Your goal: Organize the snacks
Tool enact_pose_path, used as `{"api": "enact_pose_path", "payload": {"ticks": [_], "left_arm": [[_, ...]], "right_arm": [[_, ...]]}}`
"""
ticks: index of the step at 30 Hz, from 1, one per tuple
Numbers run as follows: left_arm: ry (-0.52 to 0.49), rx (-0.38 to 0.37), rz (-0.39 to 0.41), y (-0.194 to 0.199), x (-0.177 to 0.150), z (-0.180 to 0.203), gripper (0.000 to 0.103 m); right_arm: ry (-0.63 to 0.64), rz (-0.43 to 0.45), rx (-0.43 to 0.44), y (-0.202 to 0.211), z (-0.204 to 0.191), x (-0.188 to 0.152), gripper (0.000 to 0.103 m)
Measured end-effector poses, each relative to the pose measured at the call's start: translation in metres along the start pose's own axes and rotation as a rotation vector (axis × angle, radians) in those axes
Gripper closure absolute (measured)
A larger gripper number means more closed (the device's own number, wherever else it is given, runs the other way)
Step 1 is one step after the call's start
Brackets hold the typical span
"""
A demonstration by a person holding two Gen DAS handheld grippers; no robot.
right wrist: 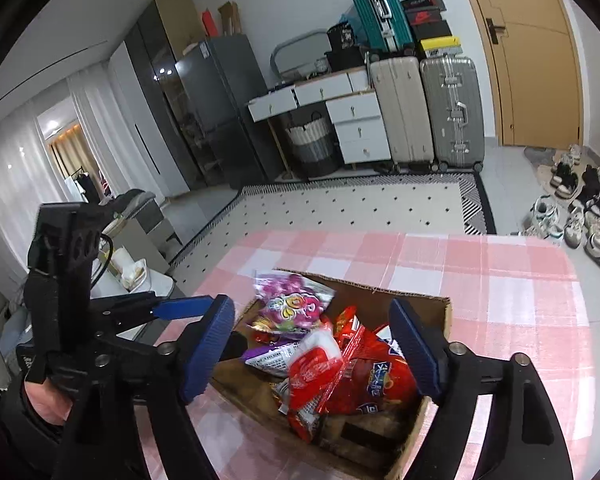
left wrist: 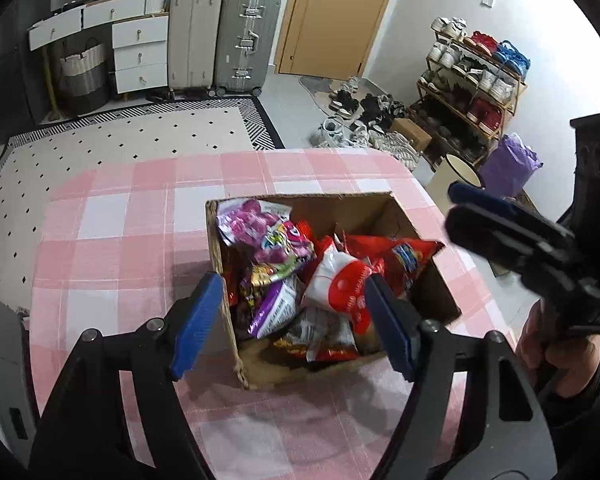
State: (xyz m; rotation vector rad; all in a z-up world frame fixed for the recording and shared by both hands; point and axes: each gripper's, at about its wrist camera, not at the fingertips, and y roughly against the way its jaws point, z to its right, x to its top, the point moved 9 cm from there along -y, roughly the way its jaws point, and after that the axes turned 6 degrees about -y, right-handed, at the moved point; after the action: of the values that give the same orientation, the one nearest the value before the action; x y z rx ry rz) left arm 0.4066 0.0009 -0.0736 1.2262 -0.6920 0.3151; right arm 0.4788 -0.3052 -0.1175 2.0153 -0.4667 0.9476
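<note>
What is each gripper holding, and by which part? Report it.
Nothing. The left gripper and right gripper both stand open above the cardboard box of snack packets, fingers clear of them.

The worktop [left wrist: 132,216] wore a pink-and-white checked cloth; an open cardboard box [left wrist: 380,210] of snack packets sat directly on it.

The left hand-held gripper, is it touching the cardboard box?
Cannot tell. In the left wrist view the left hand-held gripper stands open over the cardboard box, its left finger overlapping the wall with no clear gap.
</note>
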Motion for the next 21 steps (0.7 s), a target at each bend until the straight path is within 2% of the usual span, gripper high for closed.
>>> {"api": "enact_pose_path", "payload": {"ticks": [4, 9, 13, 16, 21], "left_arm": [[-0.012, 0.017, -0.004, 0.012, -0.007, 0.004, 0.031], [-0.005, 0.034, 0.039, 0.037, -0.013, 0.011, 0.031], [0.000, 0.072, 0.088, 0.064, -0.015, 0.016, 0.021], [-0.013, 0.087, 0.099, 0.082, -0.017, 0.023, 0.020], [-0.020, 0.118, 0.166, 0.117, -0.020, 0.035, 0.018]], "right_arm": [[0.006, 0.028, 0.001, 0.021, -0.004, 0.004, 0.018], [0.011, 0.067, -0.001, 0.046, -0.015, 0.010, 0.018], [0.018, 0.113, -0.002, 0.072, -0.024, 0.014, 0.017], [0.033, 0.120, -0.006, 0.088, -0.031, 0.010, 0.016], [0.056, 0.139, -0.017, 0.117, -0.040, -0.001, 0.014]]}}
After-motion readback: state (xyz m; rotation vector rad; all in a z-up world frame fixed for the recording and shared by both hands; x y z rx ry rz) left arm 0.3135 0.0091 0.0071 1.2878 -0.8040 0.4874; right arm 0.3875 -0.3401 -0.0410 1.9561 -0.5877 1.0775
